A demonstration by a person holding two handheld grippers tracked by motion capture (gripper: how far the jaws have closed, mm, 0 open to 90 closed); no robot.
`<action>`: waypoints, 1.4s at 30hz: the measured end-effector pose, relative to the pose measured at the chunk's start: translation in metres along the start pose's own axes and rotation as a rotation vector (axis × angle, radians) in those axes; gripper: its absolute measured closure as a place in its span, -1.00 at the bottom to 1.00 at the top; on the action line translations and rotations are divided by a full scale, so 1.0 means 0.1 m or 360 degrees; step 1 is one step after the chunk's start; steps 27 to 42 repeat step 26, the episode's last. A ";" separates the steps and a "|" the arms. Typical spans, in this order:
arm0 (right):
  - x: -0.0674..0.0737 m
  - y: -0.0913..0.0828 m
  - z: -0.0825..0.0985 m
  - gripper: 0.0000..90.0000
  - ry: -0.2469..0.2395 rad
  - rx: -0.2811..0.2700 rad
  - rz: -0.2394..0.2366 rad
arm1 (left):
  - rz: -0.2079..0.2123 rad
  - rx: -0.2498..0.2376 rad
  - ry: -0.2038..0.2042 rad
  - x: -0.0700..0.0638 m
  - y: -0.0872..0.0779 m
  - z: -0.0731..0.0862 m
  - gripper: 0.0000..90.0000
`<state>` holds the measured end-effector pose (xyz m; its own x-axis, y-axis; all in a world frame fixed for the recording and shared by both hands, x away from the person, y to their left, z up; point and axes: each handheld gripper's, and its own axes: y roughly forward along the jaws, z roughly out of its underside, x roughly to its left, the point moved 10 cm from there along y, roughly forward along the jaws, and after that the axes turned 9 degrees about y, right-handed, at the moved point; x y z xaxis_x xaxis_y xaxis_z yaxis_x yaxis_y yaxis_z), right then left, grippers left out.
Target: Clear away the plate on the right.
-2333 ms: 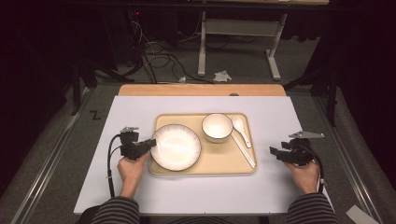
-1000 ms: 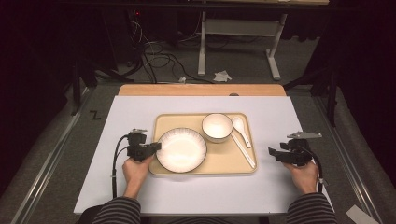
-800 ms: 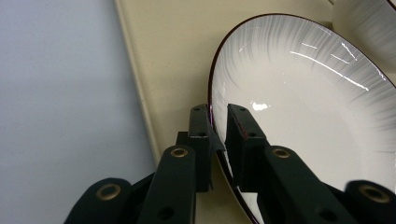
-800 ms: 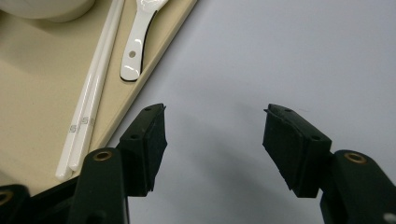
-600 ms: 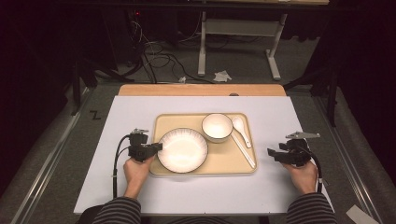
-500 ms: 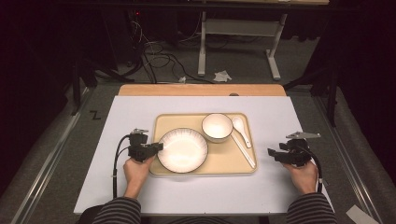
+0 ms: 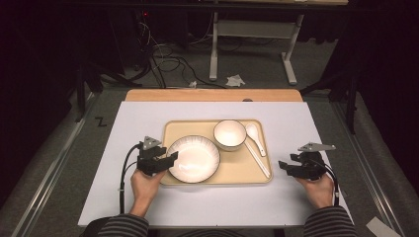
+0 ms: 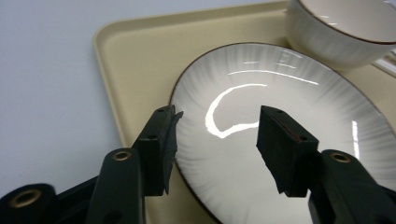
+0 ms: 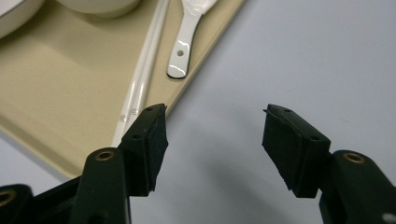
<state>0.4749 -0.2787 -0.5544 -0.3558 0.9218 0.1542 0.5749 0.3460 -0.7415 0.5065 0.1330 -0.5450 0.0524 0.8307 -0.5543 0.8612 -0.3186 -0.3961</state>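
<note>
Letting go of the plate (image 7: pixel 193 158) at lower centre: left gripper (image 7: pixel 165 159) jaws just spread, right gripper (image 7: pixel 285 167) held apart too. Pulling clear is probably needed next.

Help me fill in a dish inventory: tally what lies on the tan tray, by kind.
Plate: 1
Bowl: 1
Spoon: 1
Chopsticks: 1 pair, lying side by side
Total: 4 kinds, 5 pieces, all on the tray
</note>
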 end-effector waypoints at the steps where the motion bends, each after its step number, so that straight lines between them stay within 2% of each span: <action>1: 0.00 0.00 0.00 -0.08 0.0001 0.0002 -0.0002 | -0.0036 -0.0029 0.0063 0.01 -0.01 -0.01 0.02; 3: 0.02 0.01 0.00 -0.08 -0.0002 -0.0009 -0.0013 | -0.0063 -0.0073 0.0177 -0.01 -0.03 -0.03 -0.01; 7: 0.09 0.00 0.03 -0.08 -0.0042 0.0012 -0.0025 | -0.0035 -0.0158 0.0224 -0.11 -0.13 -0.09 -0.05; 10: 0.16 -0.02 0.03 -0.07 -0.0064 -0.0007 -0.0046 | 0.0019 -0.0162 0.0242 -0.21 -0.19 -0.07 -0.07; 13: 0.23 -0.06 0.04 -0.07 -0.0115 -0.0023 -0.0060 | 0.0085 -0.0168 0.0296 -0.35 -0.28 -0.05 -0.07; 18: 0.32 -0.13 0.04 -0.07 -0.0116 -0.0049 -0.0107 | 0.0189 -0.0164 0.0356 -0.56 -0.43 0.05 -0.09; 19: 0.33 -0.14 0.05 -0.07 -0.0121 -0.0056 -0.0113 | 0.0201 -0.0153 0.0387 -0.58 -0.46 0.08 -0.10; 21: 0.37 -0.16 0.07 -0.07 -0.0121 -0.0054 -0.0134 | 0.0231 -0.0164 0.0382 -0.65 -0.51 0.12 -0.10; 26: 0.46 -0.19 0.15 -0.11 -0.0163 -0.0038 -0.0148 | 0.0318 -0.0143 0.0441 -0.81 -0.62 0.29 -0.11; 42: 0.46 -0.19 0.15 -0.11 -0.0163 -0.0038 -0.0148 | 0.0318 -0.0143 0.0441 -0.81 -0.62 0.29 -0.11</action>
